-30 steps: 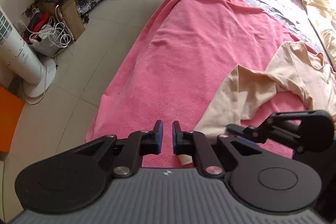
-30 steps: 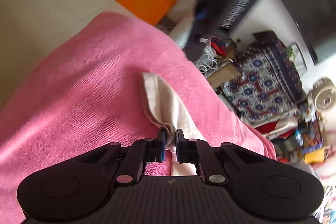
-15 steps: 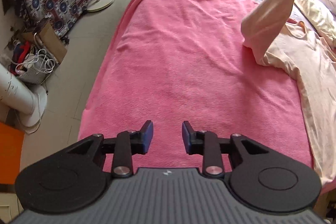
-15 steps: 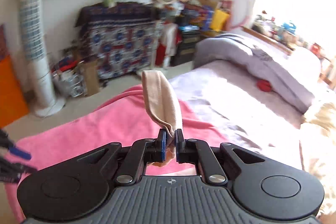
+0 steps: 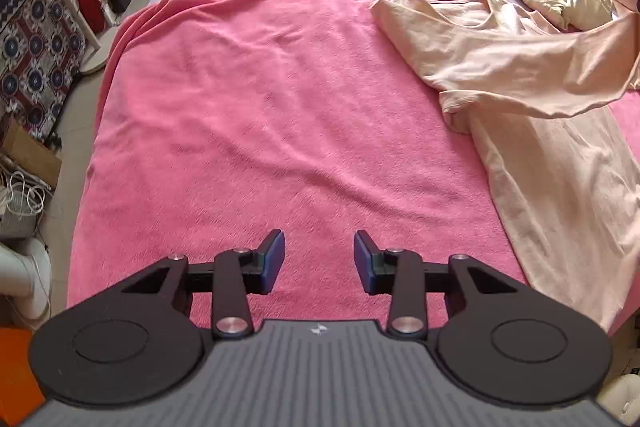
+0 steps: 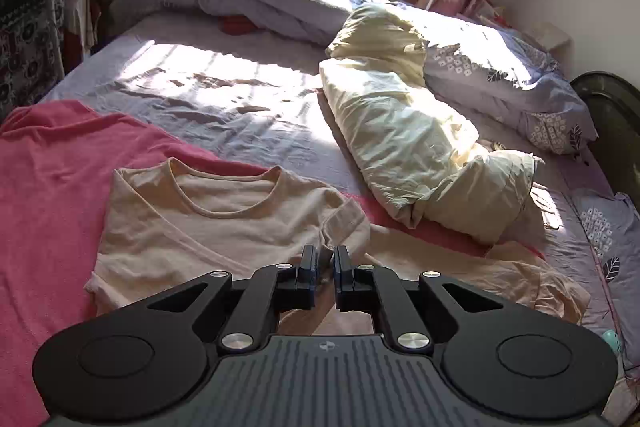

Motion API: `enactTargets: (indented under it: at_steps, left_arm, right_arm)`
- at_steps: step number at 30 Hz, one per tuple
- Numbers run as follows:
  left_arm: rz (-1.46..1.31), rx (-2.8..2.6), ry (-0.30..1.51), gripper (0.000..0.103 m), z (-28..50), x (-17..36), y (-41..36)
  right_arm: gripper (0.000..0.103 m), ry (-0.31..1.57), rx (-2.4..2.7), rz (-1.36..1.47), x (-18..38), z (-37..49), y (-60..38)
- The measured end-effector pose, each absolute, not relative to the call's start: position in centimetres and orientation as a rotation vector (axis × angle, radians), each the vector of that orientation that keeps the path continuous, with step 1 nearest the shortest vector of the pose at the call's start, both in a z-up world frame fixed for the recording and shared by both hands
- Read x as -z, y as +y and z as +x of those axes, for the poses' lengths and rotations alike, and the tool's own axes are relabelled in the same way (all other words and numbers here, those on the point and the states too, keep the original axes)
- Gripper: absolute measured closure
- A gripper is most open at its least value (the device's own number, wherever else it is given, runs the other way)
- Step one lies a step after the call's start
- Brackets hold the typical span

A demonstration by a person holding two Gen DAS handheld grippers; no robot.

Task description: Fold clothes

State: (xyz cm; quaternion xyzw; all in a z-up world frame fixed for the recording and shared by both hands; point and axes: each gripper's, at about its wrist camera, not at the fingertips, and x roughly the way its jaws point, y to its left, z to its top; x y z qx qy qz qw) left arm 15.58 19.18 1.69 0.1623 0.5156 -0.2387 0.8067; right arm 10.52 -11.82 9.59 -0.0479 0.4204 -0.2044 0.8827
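Shirt point(image 5: 500, 67) lies near the bed's right edge on the pink blanket point(image 5: 260, 107), one sleeve folded across; left gripper point(image 5: 319, 261) has just been opening, empty. Right view: right gripper point(image 6: 326, 269) pinches shirt fabric; most folding remains

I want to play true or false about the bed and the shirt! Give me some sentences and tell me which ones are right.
1. The beige shirt lies on a pink blanket. True.
2. The left hand-held gripper is squeezing the shirt. False: it is open, with only blanket showing between its jaws.
3. The right hand-held gripper pinches beige cloth. True.
4. The shirt's neck hole points toward the pillows. True.
5. The blanket covers the whole bed. False: a lilac sheet shows beyond it.
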Motion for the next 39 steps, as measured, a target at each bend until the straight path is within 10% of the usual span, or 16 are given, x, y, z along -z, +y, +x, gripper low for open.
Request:
enactTargets:
  at_steps: [13,25,27,28,29,39]
  left_arm:
    - [0.655,0.669,0.815,0.041,13.8,1.2,3.2]
    - [0.558,0.498,1.025,0.041,15.3,2.9,8.3]
    - [0.563,0.475,1.037,0.041,15.2,3.1,8.8]
    - [0.566,0.468,1.040,0.041,15.1,3.1,8.9]
    - [0.568,0.467,1.037,0.041,15.0,3.0,8.9]
    - [0.619,0.600,0.893,0.039,13.6,2.6,2.9]
  right_arm:
    - [0.091,0.690,0.238,-0.081,-16.3,13.4,-15.3]
    - [0.034,1.017,0.147,-0.038,4.2,16.8,-9.7]
    - [0.049,1.057,0.169,-0.091,6.3,17.8,-9.2]
    - [0.086,1.054,0.179,-0.058,6.4,17.8,-9.6]
    - [0.096,1.048,0.191,-0.024,6.3,17.8,-10.1]
    - [0.097,0.743,0.369,0.139,-5.3,13.2,-16.7]
